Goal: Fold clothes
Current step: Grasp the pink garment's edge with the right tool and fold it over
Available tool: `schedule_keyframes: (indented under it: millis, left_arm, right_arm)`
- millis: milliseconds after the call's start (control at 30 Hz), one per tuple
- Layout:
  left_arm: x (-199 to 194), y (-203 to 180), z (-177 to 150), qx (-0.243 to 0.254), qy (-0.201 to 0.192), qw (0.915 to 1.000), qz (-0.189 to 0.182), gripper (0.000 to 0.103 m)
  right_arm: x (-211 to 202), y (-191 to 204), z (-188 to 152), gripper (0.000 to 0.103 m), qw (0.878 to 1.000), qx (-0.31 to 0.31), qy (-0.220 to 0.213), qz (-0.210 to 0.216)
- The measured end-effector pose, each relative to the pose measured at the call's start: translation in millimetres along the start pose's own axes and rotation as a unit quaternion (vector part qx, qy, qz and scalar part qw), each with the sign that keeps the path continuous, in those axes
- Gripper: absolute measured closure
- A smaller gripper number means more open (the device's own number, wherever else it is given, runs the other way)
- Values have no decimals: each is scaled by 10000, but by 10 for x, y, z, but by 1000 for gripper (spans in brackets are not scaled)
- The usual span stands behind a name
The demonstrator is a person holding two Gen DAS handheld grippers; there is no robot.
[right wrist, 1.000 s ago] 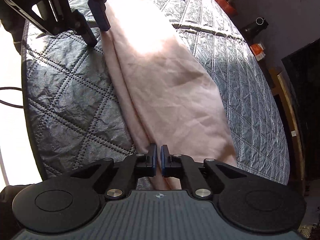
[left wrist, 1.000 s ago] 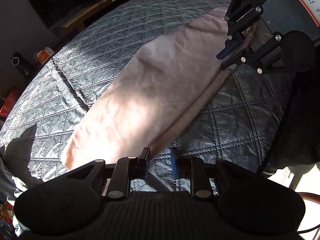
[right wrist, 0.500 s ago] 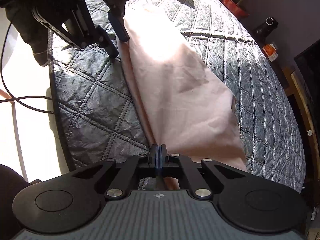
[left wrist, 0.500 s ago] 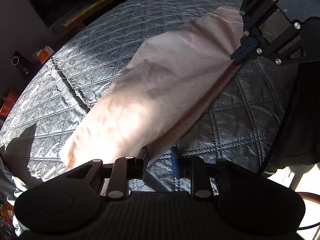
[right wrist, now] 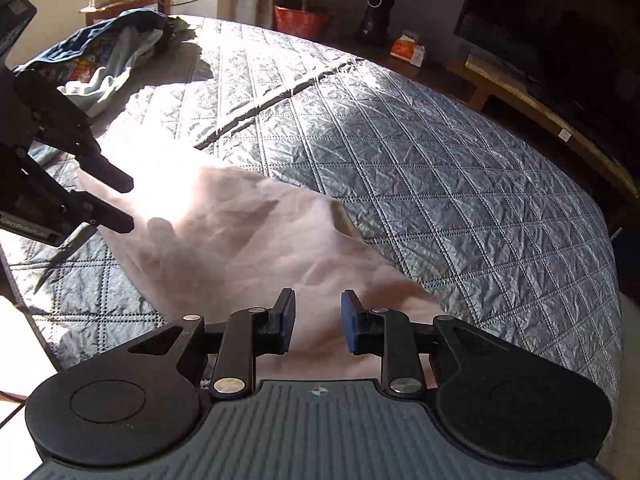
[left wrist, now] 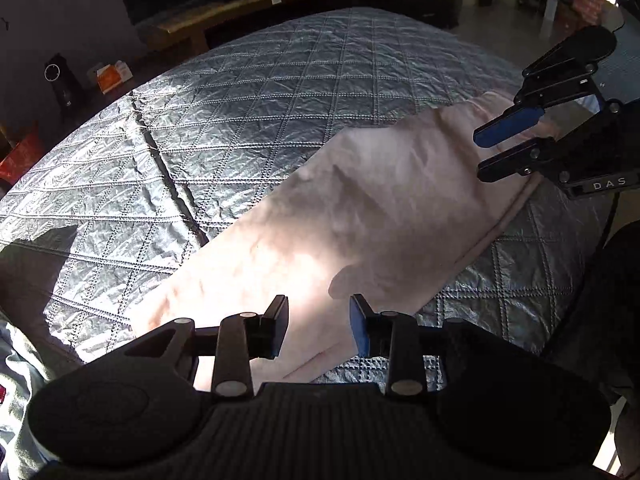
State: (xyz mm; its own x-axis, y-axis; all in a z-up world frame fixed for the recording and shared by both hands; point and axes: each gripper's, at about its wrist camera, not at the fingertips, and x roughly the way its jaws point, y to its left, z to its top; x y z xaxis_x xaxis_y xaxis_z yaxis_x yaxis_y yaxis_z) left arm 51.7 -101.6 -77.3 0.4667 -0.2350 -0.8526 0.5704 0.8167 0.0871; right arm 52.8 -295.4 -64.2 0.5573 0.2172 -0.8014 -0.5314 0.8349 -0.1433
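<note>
A pale pink garment (left wrist: 360, 216) lies folded lengthwise on the grey quilted bed cover (left wrist: 260, 100); it also shows in the right wrist view (right wrist: 248, 240). My left gripper (left wrist: 318, 328) is open and empty, just above the garment's near end. My right gripper (right wrist: 318, 322) is open and empty above the garment's other end. Each gripper shows in the other's view: the right gripper (left wrist: 504, 148) at the right, the left gripper (right wrist: 116, 200) at the left, both with jaws apart.
A heap of blue and patterned clothes (right wrist: 108, 52) lies at the bed's far corner. A wooden bench (left wrist: 248, 12) and a dark TV stand beyond the bed. A black speaker (left wrist: 60, 80) and an orange box (left wrist: 114, 76) sit on the floor.
The right gripper was shut on the garment's edge and has let go and opened. The left gripper has opened wider. Both have lifted off, and the garment lies flat.
</note>
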Motion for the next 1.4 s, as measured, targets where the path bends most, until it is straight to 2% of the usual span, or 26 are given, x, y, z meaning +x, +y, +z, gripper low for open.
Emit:
schedule_keyframes:
  millis: [133,267,333,400,500,567,700,767,833,900,933,1000,1033,1067,1100,1133,1167,1300,1367,1400]
  left_arm:
    - [150,14,10,-132,255,9994,167,72]
    - [192,49,-48,-130,365,9983,427,56]
    - [166,96,-52,-208,393,9976,524,57]
    - [128,137,-25,-311,256,9970,660,63]
    - [51,188,63,-501,-76,9963,694,64]
    - [56,186,135,-544,-186,9959,695,61]
    - [187,164,273,-585,-153,9961,635,61]
    - [260,171,308,-643,-84,9961,593,61]
    - [328,179,324,-692,-29,9959,575,61]
    - [373,176,326,-702,-10,9959,562,61]
    - [386,168,326,-690,-13,9960,563,61]
    - [414,155,316,-679,2,9961,555,61]
    - [438,158,304,-704,49,9961,535,61]
    - [460,165,291,-752,87,9957,530,59]
    - [468,184,271,-855,61,9948,548,56]
    - [473,207,266,-942,76,9939,572,50]
    - [471,244,260,-1056,101,9929,543,48]
    - [471,312,230,-1337,138,9899,449,45]
    - [463,290,225,-1339,126,9897,498,45]
    - [459,283,222,-1360,119,9893,519,44]
  right_arm:
    - [276,-84,-161,73,9979,234,574,-205]
    - [182,-183,-331,58,9935,594,963,-126]
    - [25,-285,-379,59,9921,980,779,-71]
    - [-116,-485,-389,59,9863,1587,414,-190]
    - [-152,-848,-388,62,9709,2287,117,-702]
    - [-58,-1057,-405,77,9629,2518,132,-960]
    - [157,-1452,-494,78,9426,3045,369,-1322]
    - [181,-1580,-600,71,9278,3470,346,-1328]
    - [215,-1665,-697,68,9141,3908,303,-1039]
    - [289,-1696,-725,62,9084,4101,340,-734]
    - [323,-1688,-725,56,9087,4090,413,-723]
    - [344,-1681,-734,53,9077,4108,420,-747]
    - [353,-1678,-740,56,9071,4119,420,-760]
    - [342,-1682,-751,75,9059,4154,389,-728]
    - [330,-1687,-763,75,9046,4191,356,-692]
    - [308,-1678,-766,81,9069,4145,316,-690]
    - [273,-1661,-767,90,9097,4086,244,-699]
    - [60,-1636,-896,92,8991,4315,-85,-730]
    - [18,-1533,-957,91,9044,4175,-82,-877]
    - [19,-1448,-989,90,9113,3987,-30,-1027]
